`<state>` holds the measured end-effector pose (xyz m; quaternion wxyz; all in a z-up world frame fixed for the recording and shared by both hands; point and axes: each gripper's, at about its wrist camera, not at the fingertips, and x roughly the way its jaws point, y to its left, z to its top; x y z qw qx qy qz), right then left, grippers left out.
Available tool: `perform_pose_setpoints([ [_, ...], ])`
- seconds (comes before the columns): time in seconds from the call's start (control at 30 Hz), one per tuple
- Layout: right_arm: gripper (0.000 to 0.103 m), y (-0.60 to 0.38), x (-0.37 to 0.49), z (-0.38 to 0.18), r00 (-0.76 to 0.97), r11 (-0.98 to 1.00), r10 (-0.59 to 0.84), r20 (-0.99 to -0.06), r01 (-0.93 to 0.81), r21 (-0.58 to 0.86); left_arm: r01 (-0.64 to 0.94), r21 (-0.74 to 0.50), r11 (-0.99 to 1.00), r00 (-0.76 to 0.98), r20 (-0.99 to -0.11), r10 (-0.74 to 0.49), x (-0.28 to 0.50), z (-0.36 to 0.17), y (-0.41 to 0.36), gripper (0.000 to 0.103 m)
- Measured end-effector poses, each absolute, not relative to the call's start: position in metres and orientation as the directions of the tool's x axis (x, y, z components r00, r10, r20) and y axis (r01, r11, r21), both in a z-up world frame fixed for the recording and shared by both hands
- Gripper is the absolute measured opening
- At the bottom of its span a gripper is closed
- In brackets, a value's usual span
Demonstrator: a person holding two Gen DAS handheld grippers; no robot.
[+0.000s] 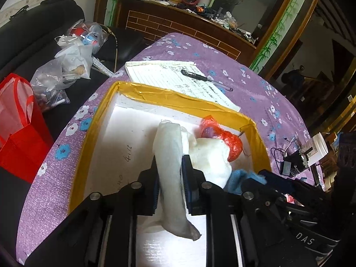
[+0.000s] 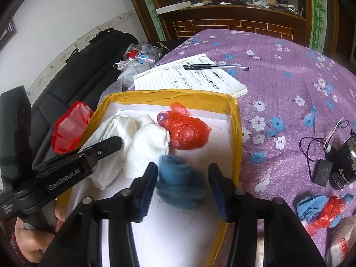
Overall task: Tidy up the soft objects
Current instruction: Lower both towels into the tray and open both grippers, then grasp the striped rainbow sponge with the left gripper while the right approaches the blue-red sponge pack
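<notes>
A white foam box with a yellow taped rim [image 1: 178, 95] [image 2: 236, 138] sits on the purple flowered tablecloth. My left gripper [image 1: 171, 178] is shut on a long white cloth [image 1: 169, 153] that hangs between its pads over the box floor. One of its fingers [image 2: 111, 143] shows above the white cloths in the right wrist view. A second white cloth [image 1: 211, 158] and a crumpled red plastic bag [image 2: 187, 133] lie further in. My right gripper [image 2: 181, 191] stands open around a blue cloth [image 2: 178, 182] resting on the box floor, with a gap at the right pad.
A notepad [image 2: 189, 80] with a pen [image 2: 213, 67] lies behind the box. A black device with a cable [image 2: 340, 169] stands to the right. A loose blue cloth [image 2: 311, 202] and a red bag [image 2: 327, 213] lie near the table's front. A red tote [image 1: 15, 122] and plastic bags [image 1: 66, 66] fill the black sofa.
</notes>
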<state>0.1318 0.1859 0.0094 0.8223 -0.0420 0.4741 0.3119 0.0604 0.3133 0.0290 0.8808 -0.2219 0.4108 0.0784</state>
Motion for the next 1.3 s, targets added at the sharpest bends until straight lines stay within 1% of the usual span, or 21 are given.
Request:
perform_pose_setpoints([
  [0.07,0.055,0.184,0.131,0.012,0.356,0.798,0.483,-0.8,-0.555,0.234,-0.318,-0.339,0.885,0.662,-0.748,-0.048,0.058,0.033,0.314,0.028],
  [0.13,0.055,0.18,0.128,0.017,0.368,0.796,0.494,-0.788,-0.556,0.239,-0.314,-0.351,0.882,0.674,-0.736,-0.054,0.054,0.039,0.314,0.048],
  [0.2,0.055,0.175,0.124,0.025,0.371,0.787,0.517,-0.771,-0.56,0.259,-0.307,-0.352,0.884,0.691,-0.721,-0.048,0.05,0.045,0.314,0.052],
  [0.37,0.056,0.162,0.109,0.042,0.383,0.77,0.558,-0.736,-0.569,0.287,-0.309,-0.346,0.886,0.702,-0.711,-0.033,0.039,0.054,0.311,0.052],
  [0.53,0.056,0.14,0.084,0.051,0.378,0.746,0.601,-0.704,-0.582,0.325,-0.284,-0.353,0.891,0.741,-0.671,-0.029,0.016,0.066,0.299,0.052],
  [0.8,0.058,0.1,0.044,0.052,0.386,0.729,0.633,-0.67,-0.587,0.351,-0.203,-0.353,0.914,0.782,-0.62,-0.066,-0.013,0.078,0.251,0.052],
  [1.1,0.059,0.045,0.022,0.05,0.399,0.727,0.659,-0.638,-0.556,0.403,-0.12,-0.337,0.934,0.78,-0.614,-0.122,-0.027,0.079,0.193,0.052],
  [1.3,0.06,0.003,0.014,0.054,0.423,0.727,0.675,-0.605,-0.524,0.444,-0.067,-0.328,0.942,0.755,-0.634,-0.167,-0.029,0.071,0.156,0.052],
])
